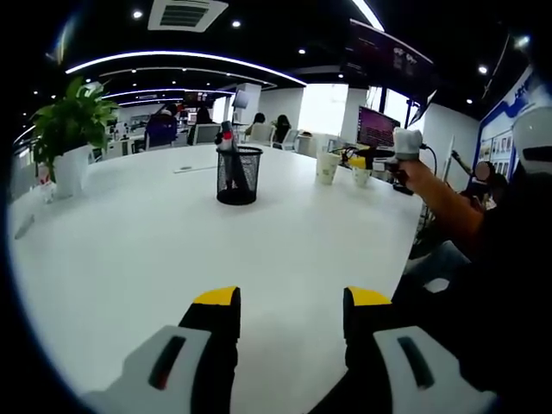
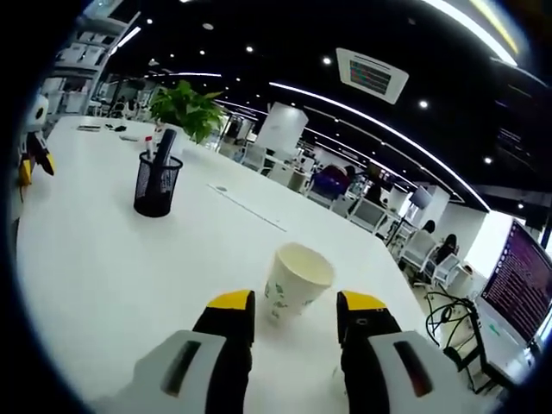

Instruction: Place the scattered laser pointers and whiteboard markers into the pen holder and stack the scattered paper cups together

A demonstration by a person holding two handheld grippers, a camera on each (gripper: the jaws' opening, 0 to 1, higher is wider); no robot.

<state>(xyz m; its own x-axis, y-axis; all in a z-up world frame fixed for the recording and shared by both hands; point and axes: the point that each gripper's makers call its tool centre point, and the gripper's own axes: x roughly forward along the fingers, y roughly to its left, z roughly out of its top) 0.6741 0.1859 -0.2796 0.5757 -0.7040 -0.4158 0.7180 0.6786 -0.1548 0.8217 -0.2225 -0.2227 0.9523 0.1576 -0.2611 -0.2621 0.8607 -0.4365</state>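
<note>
A black mesh pen holder [image 1: 238, 175] stands upright on the white table [image 1: 129, 250], with markers sticking out of its top. To its right are a tall paper cup [image 1: 327, 167] and a lower one [image 1: 360, 178]. A person's hand holds my right gripper [image 1: 358, 161] at that lower cup. My left gripper [image 1: 291, 310] is open over bare table with nothing between its jaws. In the right gripper view, a paper cup [image 2: 296, 280] with green print stands upright just ahead of my open right gripper [image 2: 297, 312]. The pen holder [image 2: 158, 184] is far left, and the left gripper [image 2: 34, 164] is at the left edge.
A leafy plant in a white pot [image 1: 69, 142] stands at the table's far left, also seen behind the pen holder as the plant [image 2: 185, 108]. Office chairs, monitors and seated people lie beyond the table. The person's arm [image 1: 448, 216] reaches across the right side.
</note>
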